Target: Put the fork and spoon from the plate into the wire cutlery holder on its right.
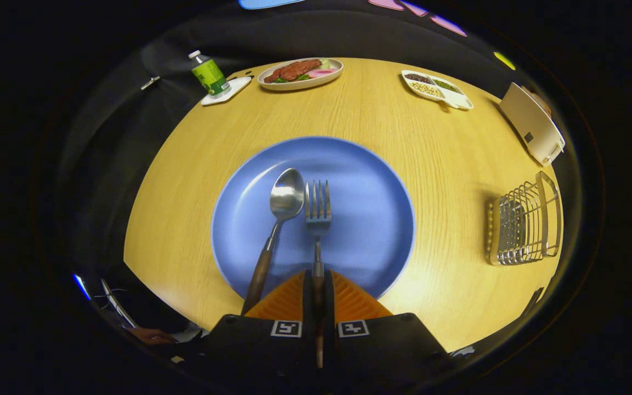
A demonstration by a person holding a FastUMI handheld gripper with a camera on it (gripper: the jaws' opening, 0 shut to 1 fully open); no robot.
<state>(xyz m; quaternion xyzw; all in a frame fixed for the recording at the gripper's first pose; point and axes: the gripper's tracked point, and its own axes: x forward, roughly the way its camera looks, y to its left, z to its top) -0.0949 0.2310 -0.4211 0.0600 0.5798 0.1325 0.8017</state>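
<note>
The claw (317, 285) is squeezed tight on the handle of the fork (318, 211). Both fingers press on the thin handle, one on each side, so the fork cannot slip out. The fork's prongs point away from the claw and lie over the middle of the blue plate (360, 164). I cannot tell if the fork has left the plate yet.

The spoon (286, 197) lies just beside the fork on the plate, with its bowl up and its brown handle poking over the near rim. Nothing holds it, so it looks like it waits for its turn.

The wire holder (524, 225) stands on the table (458, 148), well apart from the plate, on its right. It seems to have nothing in it. The claw holds the fork by its handle end, so I think the next move is to lift it and carry it over there.
</note>
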